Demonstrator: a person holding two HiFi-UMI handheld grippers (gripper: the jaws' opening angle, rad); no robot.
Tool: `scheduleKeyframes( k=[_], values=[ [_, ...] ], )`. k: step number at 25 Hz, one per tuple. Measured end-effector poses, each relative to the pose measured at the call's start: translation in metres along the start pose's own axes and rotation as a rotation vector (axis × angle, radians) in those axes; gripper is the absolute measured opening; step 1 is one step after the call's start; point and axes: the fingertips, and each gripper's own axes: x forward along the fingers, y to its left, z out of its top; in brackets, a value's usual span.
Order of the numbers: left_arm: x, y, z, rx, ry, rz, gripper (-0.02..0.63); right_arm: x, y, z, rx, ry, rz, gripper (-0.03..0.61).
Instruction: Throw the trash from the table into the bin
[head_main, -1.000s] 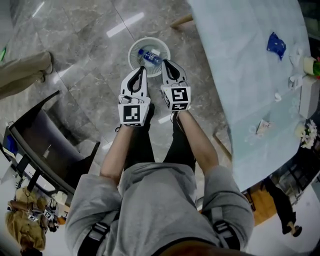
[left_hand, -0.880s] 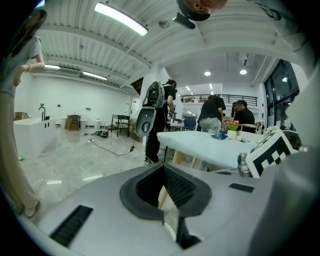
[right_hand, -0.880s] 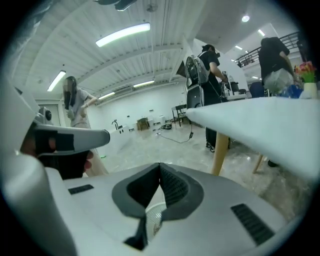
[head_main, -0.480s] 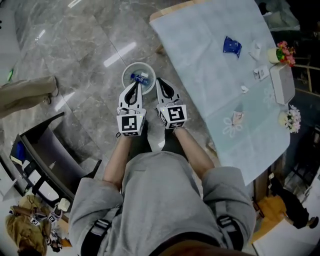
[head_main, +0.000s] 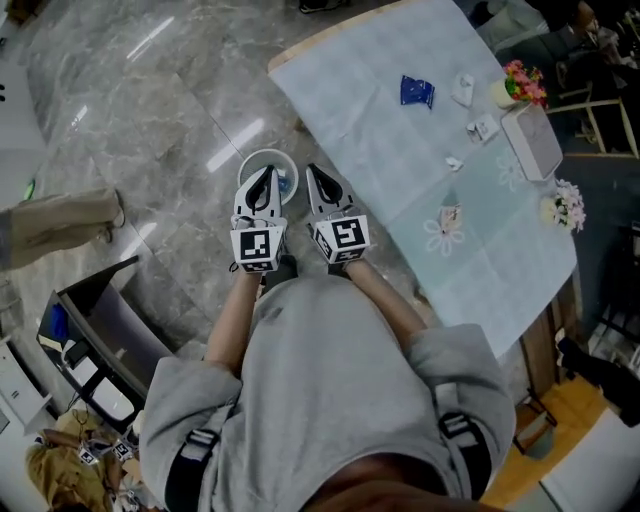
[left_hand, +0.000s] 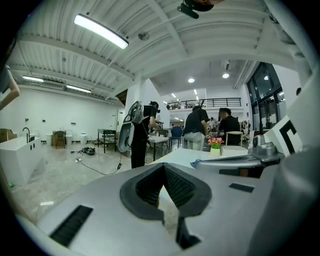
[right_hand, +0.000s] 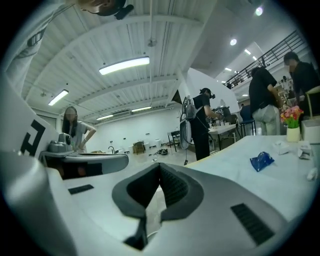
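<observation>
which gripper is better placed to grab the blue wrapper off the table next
Right, probably. The right gripper is beside the table, nearer the blue wrapper; the left gripper is over the bin, farther off. Both are shut and empty.

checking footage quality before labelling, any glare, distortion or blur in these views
Head view: sharp, with bright streaks of lamp glare on the polished floor. Left gripper view: heavy fisheye bend, dark corners, ceiling lamp blown out white. Right gripper view: same bend and dark corners, yet the blue wrapper reads crisply.
</observation>
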Motion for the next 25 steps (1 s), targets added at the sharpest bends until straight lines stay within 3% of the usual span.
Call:
scheduleKeyframes(
  k=[7,25],
  values=[
    [0.007,-0.038,0.027,0.006,-0.050,-0.098,0.006,-0.033,-0.022,0.041,-0.005,-0.103,-0.104,0.006],
    [0.031,-0.171,0.050,0.056,-0.094,-0.390,0.006,-0.136,-0.105,0.065,-0.003,-0.208,-0.362,0.006]
  ],
)
